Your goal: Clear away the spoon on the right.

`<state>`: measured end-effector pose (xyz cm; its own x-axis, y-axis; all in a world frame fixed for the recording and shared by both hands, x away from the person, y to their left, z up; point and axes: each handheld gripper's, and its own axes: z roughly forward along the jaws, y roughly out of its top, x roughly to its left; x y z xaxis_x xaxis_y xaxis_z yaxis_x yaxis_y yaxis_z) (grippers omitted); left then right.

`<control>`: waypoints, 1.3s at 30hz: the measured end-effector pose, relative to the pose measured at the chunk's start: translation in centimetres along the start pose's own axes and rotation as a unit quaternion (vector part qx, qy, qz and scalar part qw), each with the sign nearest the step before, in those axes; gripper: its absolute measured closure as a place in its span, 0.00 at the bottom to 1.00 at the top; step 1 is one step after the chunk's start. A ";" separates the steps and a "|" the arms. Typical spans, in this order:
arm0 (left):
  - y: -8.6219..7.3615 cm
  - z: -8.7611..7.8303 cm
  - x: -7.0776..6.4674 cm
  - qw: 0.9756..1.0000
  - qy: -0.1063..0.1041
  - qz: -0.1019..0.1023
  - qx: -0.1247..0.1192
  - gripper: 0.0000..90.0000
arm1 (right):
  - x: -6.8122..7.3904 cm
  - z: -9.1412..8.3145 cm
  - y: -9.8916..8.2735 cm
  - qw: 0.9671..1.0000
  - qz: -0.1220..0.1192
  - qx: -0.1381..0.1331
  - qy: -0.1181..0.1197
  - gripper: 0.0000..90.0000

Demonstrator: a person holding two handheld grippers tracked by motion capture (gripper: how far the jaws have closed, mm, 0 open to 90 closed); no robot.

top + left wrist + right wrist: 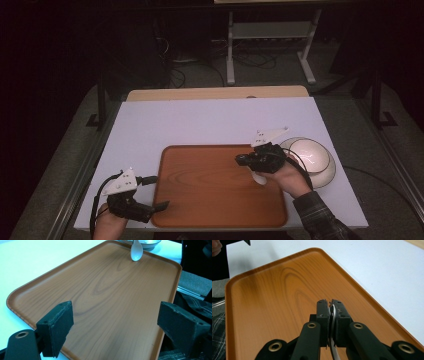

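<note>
High view puts the right gripper over the tray's right edge — jaws clamped on a white spoon, which hangs bowl-down above the wood. The left gripper, jaws wide and empty, waits at the tray's near-left corner — farther off.

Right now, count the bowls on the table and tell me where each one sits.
1. The white round ceramic bowl sits on the pale table, just right of the brown wood-grain tray, partly behind the right tongs.
</note>
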<state>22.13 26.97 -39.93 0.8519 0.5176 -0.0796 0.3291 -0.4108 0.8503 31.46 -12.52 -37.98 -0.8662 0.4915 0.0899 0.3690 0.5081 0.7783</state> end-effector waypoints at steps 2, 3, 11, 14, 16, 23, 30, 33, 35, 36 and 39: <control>0.0 0.0 0.0 1.000 0.000 0.001 0.000 0.15 | 0.0 0.4 0.1 1.000 0.000 0.002 0.003 0.93; 0.0 0.0 0.0 1.000 0.000 0.001 0.000 0.15 | -0.1 0.6 0.2 1.000 -0.001 0.004 0.005 0.93; 0.0 0.0 0.0 1.000 0.000 0.002 -0.001 0.15 | -0.4 2.5 0.4 1.000 0.000 0.023 0.012 0.93; 0.0 0.0 0.0 1.000 -0.001 0.002 -0.001 0.14 | -0.5 3.2 0.3 0.999 -0.001 0.034 0.013 0.93; 0.0 0.0 -0.1 1.000 -0.001 0.002 -0.002 0.14 | -0.5 3.6 0.3 0.999 -0.002 0.041 0.013 0.93; 0.0 0.0 -0.1 1.000 0.000 0.002 -0.002 0.15 | -0.4 5.2 0.1 0.997 -0.012 0.070 0.005 0.93; 0.0 0.0 -0.1 1.000 -0.001 0.003 -0.001 0.15 | -0.4 6.1 -0.2 0.996 -0.024 0.089 -0.002 0.93; 0.0 0.0 -0.1 1.000 -0.001 0.003 -0.001 0.14 | -0.3 6.4 -0.3 0.995 -0.030 0.096 -0.005 0.93; 0.0 0.0 -0.1 1.000 -0.001 0.002 -0.001 0.15 | -0.2 6.6 -0.4 0.994 -0.037 0.103 -0.009 0.92; 0.0 0.0 -0.1 1.000 0.000 0.002 -0.001 0.14 | -0.2 6.7 -0.4 0.994 -0.038 0.106 -0.011 0.92; 0.0 0.0 -0.1 1.000 0.000 0.002 0.000 0.15 | -0.1 6.8 -0.5 0.993 -0.041 0.110 -0.014 0.91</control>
<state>22.09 26.93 -39.93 0.8537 0.5152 -0.0761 0.3249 -0.4126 0.8510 33.67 -7.99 -42.60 -0.8878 0.4600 0.0109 0.3643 0.6883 0.6274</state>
